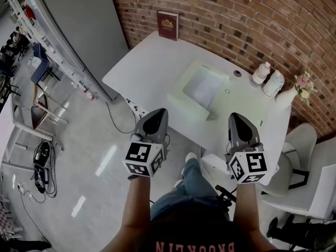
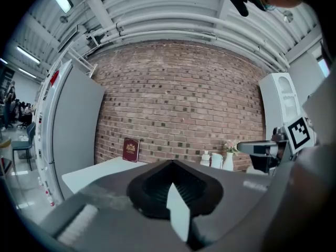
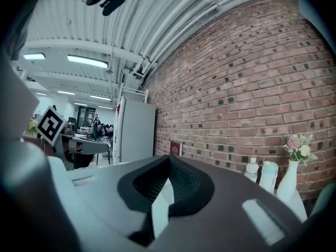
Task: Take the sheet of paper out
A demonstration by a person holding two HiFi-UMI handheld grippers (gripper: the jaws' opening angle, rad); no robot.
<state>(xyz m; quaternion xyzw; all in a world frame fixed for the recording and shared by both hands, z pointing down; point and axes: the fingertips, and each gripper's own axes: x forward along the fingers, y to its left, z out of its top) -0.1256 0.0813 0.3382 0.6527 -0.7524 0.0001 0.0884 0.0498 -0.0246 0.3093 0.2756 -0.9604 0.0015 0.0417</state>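
Desk was white; book at its far corner maroon, gold-stamped; tray pale green; wall red brick.

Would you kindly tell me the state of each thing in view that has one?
left gripper: shut, empty.
right gripper: shut, empty.
tray: open-topped, resting on the table.
sheet of paper: lying flat inside the tray, untouched.
book: closed, standing upright at the brick wall.
vase: upright, holding flowers.
two bottles: upright, beside the vase.
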